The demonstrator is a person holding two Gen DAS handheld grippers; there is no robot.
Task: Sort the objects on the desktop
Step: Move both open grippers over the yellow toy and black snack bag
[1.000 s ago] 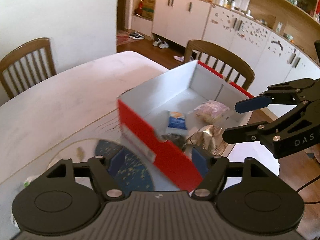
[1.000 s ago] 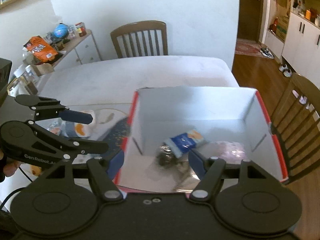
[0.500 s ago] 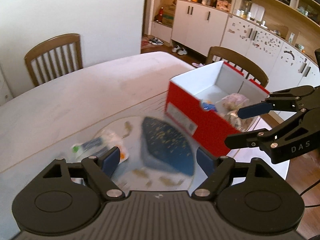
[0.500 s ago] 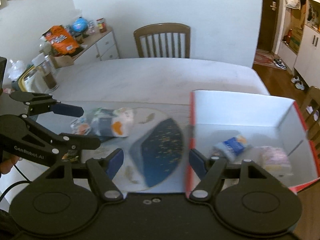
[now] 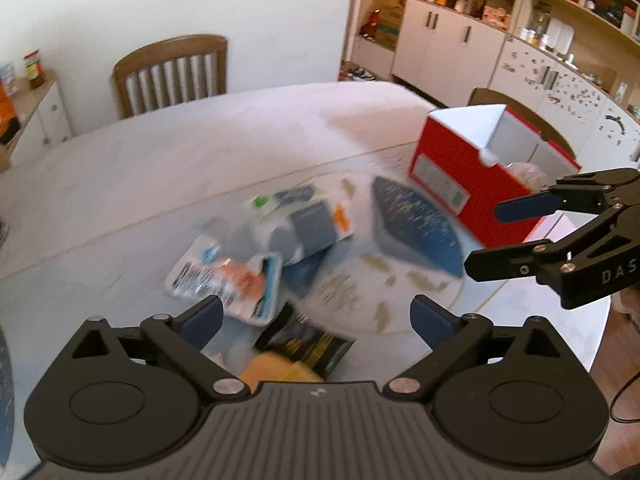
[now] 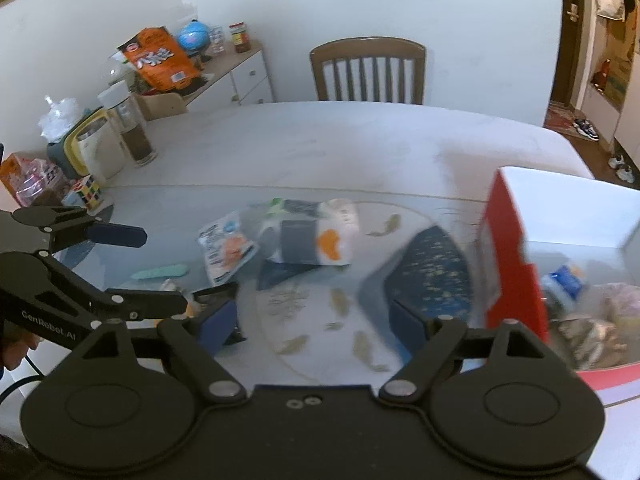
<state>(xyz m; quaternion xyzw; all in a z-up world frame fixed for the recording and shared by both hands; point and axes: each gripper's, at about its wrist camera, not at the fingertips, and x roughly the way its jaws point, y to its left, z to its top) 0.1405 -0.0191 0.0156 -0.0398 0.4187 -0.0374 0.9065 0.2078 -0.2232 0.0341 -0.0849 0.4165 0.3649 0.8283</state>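
Both my jaws were opening, nothing between them: left gripper (image 5: 316, 316) above the snack packets (image 5: 248, 264) heaped mid-table, right gripper (image 6: 314, 322) nearer the red box (image 6: 510, 264) at the table's right edge. The risk, I judged: overlapping packets meant one closing could drag two. Motion blur smeared every label; the box's far side was cut off.

A home dining room: pale oval table (image 6: 360, 140), brown slatted wooden chair (image 6: 368, 70), white kitchen cabinets (image 5: 448, 52), shoes on the wooden floor (image 6: 586, 128).
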